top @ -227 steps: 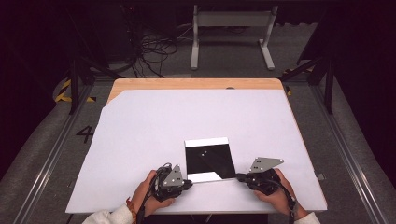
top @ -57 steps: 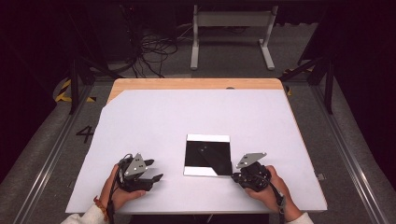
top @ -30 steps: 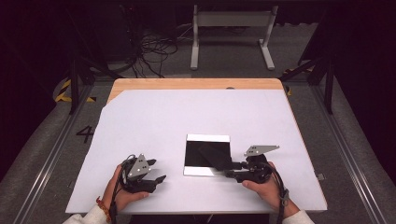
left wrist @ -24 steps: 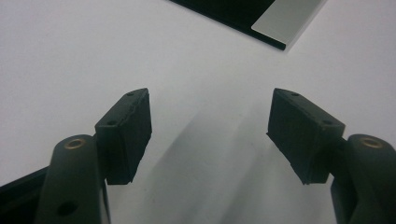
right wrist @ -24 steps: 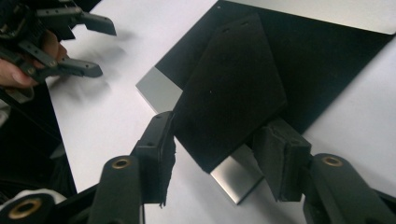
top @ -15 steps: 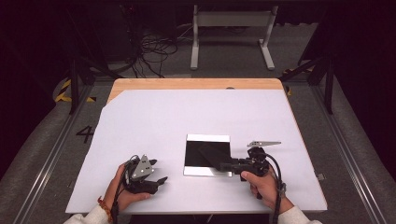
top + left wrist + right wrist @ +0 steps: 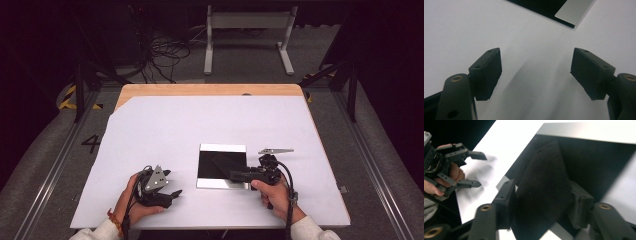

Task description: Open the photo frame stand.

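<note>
Black cloth (image 7: 544, 192), soft and matte with a faintly fuzzy nap, stands between the pads of the right gripper (image 7: 541, 202). In the right gripper view it rises as a long, flat strip with a narrower far end, a few tiny holes or stitch marks near that tip, and it lies over the tray (image 7: 599, 135). The jaws of this gripper have just been opening; the pads stand at either flank of the cloth, and whether they press on it I cannot tell.

The tray is a flat square thing with a dark, almost black inside and a pale silvery rim, the near rim catching the light. In the high view the cloth (image 7: 227, 162) reads as a slightly lighter dark patch on the near right part of the tray (image 7: 222, 148), with the right gripper (image 7: 235, 175) reaching in level from the tray's right near corner.

The left gripper (image 7: 172, 195) rests on the white table cover (image 7: 200, 120), well to the left of the tray and nearer the person. Its jaws have just been opening too, and in the left gripper view they stand wide apart (image 7: 536, 70) with nothing between them, only bare white cover, a corner of the tray (image 7: 571, 11) showing beyond.
</note>
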